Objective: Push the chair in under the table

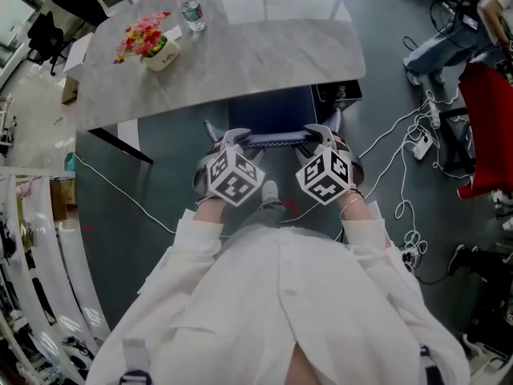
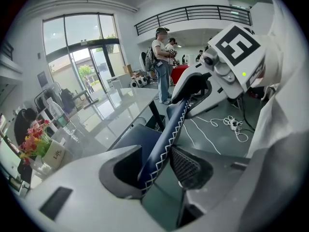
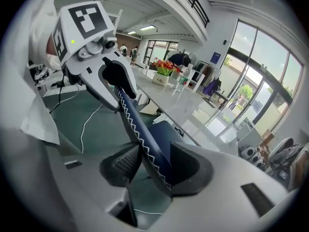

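Note:
A dark blue chair (image 1: 271, 109) stands with its seat partly under the grey marble table (image 1: 264, 46). Only its backrest's top edge (image 1: 276, 140), with white zigzag stitching, sticks out toward me. My left gripper (image 1: 227, 139) clamps the left end of that edge and my right gripper (image 1: 321, 133) the right end. In the left gripper view the backrest (image 2: 169, 134) runs between the jaws of the left gripper (image 2: 161, 166), both pads against it. The right gripper view shows the right gripper (image 3: 154, 166) holding the backrest (image 3: 140, 134) the same way.
On the table's left part stand a flower pot (image 1: 156, 46) and a water bottle (image 1: 191, 10). White cables (image 1: 409, 151) sprawl over the floor to the right, beside a red object (image 1: 489, 127). A dark table leg (image 1: 120, 143) is at the left. People (image 2: 161, 64) stand far off.

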Action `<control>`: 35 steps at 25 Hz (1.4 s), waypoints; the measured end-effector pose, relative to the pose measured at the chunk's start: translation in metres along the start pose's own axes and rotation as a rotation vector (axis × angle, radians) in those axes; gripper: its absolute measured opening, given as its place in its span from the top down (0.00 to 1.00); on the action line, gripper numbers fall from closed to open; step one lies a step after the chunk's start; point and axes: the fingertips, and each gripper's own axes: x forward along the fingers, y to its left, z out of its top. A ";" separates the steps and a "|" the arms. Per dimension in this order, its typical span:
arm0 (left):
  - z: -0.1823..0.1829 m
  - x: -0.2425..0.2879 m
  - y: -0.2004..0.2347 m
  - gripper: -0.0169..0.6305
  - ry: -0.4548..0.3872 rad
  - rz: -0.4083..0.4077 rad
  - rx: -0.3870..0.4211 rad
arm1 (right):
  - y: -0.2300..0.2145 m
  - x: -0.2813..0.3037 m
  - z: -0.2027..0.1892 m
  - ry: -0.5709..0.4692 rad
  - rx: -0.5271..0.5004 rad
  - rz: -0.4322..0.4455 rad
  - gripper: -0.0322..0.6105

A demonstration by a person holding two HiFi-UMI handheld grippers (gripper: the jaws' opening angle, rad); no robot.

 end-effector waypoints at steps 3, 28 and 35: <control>0.003 0.005 0.012 0.69 0.006 -0.014 0.001 | -0.009 0.008 0.005 0.003 0.003 -0.001 0.66; 0.018 0.023 0.030 0.72 0.013 -0.057 0.039 | -0.041 0.026 0.006 0.021 0.035 -0.028 0.64; 0.019 0.019 0.027 0.72 -0.006 -0.077 0.039 | -0.039 0.024 0.007 0.007 0.032 -0.027 0.64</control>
